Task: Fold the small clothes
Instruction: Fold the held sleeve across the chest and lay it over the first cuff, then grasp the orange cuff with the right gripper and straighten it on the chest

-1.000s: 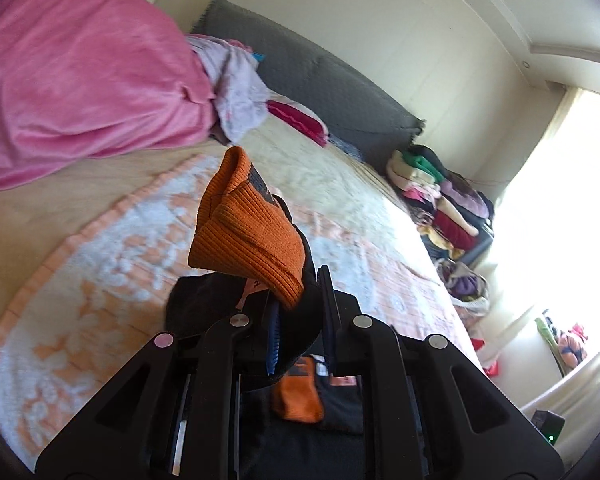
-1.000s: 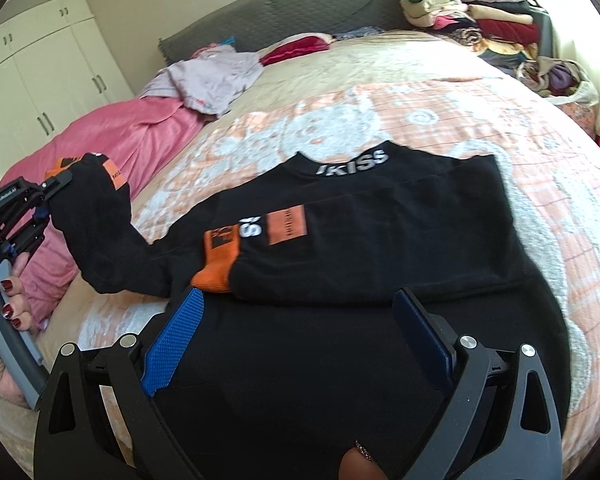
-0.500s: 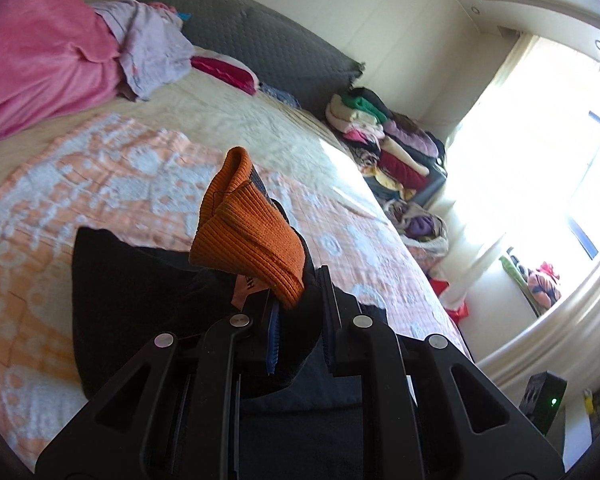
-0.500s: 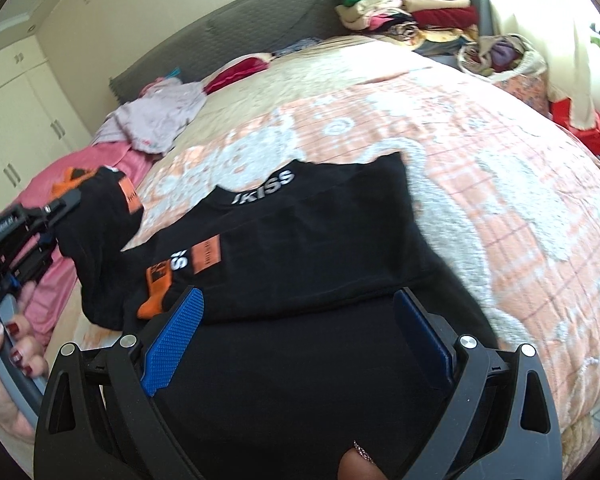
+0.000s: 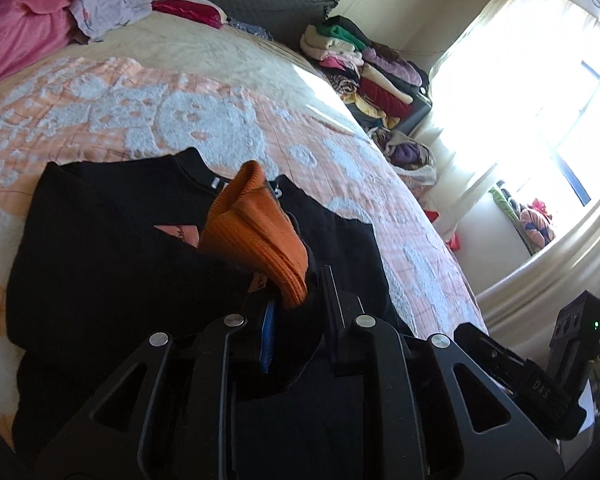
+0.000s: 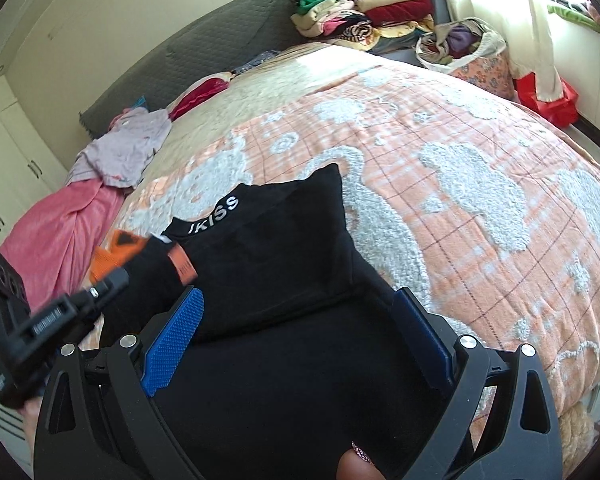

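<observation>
A black top (image 6: 284, 248) with white "KISS" lettering at the neck lies on the bed, its sides folded in. My left gripper (image 5: 298, 312) has the top's sleeve between its pads, and the orange cuff (image 5: 256, 232) sticks up past the fingertips. Its jaws are opening, with the cloth still between them. In the right wrist view that gripper (image 6: 116, 280) and the orange cuff (image 6: 108, 256) hang over the top's left edge. My right gripper (image 6: 300, 320) stands open over the top's lower part, gripping nothing.
The bed wears an orange and white cover (image 6: 440, 160). A pink blanket (image 6: 56, 236) and a lilac garment (image 6: 128, 148) lie at the far left. Beyond the bed's far right end are stacked folded clothes (image 6: 364, 12) and a bag of clothes (image 6: 460, 44).
My left gripper has carried the sleeve from the pink-blanket side in over the top's body and has come lower; its jaws stand a little wider. The right gripper has swung to the right.
</observation>
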The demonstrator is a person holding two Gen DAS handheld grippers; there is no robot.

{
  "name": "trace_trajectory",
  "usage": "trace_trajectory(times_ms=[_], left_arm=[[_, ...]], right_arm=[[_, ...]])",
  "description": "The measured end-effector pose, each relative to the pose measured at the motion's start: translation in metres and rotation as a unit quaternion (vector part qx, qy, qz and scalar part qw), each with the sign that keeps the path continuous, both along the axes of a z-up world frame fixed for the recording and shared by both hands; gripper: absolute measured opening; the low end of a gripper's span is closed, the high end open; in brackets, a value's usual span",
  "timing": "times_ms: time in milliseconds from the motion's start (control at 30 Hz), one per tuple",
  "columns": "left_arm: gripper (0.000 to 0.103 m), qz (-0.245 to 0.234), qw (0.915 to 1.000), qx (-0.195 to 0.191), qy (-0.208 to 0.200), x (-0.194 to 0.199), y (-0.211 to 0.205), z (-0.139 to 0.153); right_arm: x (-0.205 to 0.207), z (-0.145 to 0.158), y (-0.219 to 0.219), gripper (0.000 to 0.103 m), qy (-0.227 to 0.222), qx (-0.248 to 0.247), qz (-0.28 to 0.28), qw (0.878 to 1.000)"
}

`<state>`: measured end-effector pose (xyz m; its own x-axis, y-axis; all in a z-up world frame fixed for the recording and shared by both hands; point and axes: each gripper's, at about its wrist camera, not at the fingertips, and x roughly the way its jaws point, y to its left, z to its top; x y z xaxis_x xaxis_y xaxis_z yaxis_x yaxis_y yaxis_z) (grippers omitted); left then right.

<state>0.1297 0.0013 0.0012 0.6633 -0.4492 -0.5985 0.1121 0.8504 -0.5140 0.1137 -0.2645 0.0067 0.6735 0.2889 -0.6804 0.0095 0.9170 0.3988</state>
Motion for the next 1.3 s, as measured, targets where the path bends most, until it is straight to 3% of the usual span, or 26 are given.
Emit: trace_trajectory(times_ms=[100,233,400,567,667,800,867,933,967,1067,1300], left_arm=[[0.038,-0.021,0.9998,-0.003,0.006,-0.004,-0.005,-0.003],[0.045,-0.019,0.9998,-0.007,0.003,-0.01,0.002,0.002],[0.057,0.026,0.9994,0.021,-0.001,-0.017,0.03,0.01],[0.065,0.079,0.9955,0.053,0.001,-0.026,0.067,0.011],[0.066,0.112,0.9918,0.061,-0.001,-0.037,0.091,0.012],[0.069,0.147,0.9876,0.054,-0.001,-0.048,0.116,0.014],[0.069,0.159,0.9858,0.053,0.0,-0.052,0.124,0.015],[0.069,0.173,0.9836,0.05,0.001,-0.055,0.134,0.015],[0.069,0.177,0.983,0.049,0.001,-0.056,0.136,0.014],[0.069,0.186,0.9814,0.046,0.002,-0.059,0.142,0.015],[0.069,0.189,0.981,0.042,0.007,-0.061,0.143,0.012]], right_arm=[[0.002,-0.002,0.0,0.095,0.003,0.001,0.0,1.0],[0.006,-0.005,0.006,0.095,0.008,0.0,0.009,1.0],[0.012,-0.016,0.022,0.095,0.021,-0.01,0.04,0.999],[0.022,-0.044,0.043,0.093,0.064,0.001,0.07,0.996],[0.026,-0.058,0.058,0.081,0.08,-0.005,0.083,0.993],[0.025,-0.063,0.071,0.073,0.062,-0.037,0.078,0.994],[0.026,-0.064,0.078,0.058,0.053,-0.046,0.089,0.994],[0.027,-0.063,0.083,0.051,0.046,-0.059,0.095,0.993],[0.027,-0.061,0.085,0.037,0.042,-0.058,0.1,0.992],[0.028,-0.051,0.087,0.018,0.02,-0.075,0.108,0.991],[0.039,-0.007,0.103,0.014,-0.058,-0.122,0.149,0.98]])
